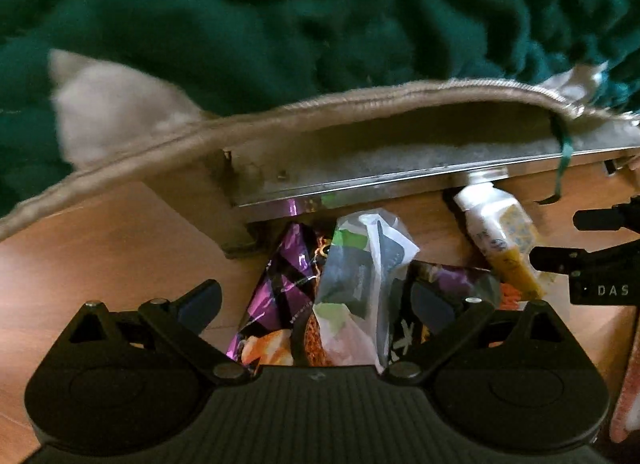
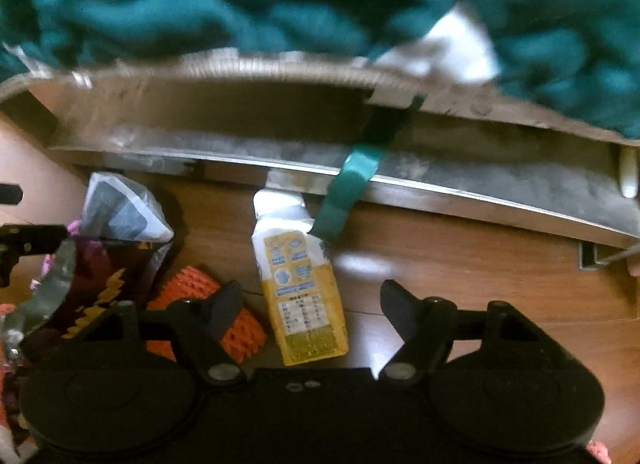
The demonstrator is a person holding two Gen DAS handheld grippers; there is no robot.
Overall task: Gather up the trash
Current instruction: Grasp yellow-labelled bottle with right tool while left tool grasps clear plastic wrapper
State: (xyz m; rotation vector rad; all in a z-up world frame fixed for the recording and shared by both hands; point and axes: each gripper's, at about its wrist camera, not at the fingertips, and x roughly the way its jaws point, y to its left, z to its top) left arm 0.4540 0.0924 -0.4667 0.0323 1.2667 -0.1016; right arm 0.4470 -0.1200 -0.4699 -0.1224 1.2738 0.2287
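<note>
Flattened yellow-and-white drink carton [image 2: 298, 284] flat on wood floor beside crumpled purple snack wrappers [image 1: 280, 288] and white wrapper [image 1: 372, 260]

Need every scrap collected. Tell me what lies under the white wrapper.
Under the white wrapper lies a purple snack bag, on the wood floor. Whatever the two cover is hidden.

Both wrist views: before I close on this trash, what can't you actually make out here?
- Left wrist: purple snack bag, lower end hidden behind the left gripper.
- Right wrist: yellow drink carton, top tucked under the metal rail.
- Right wrist: orange mesh, partly behind a finger of the right gripper.
</note>
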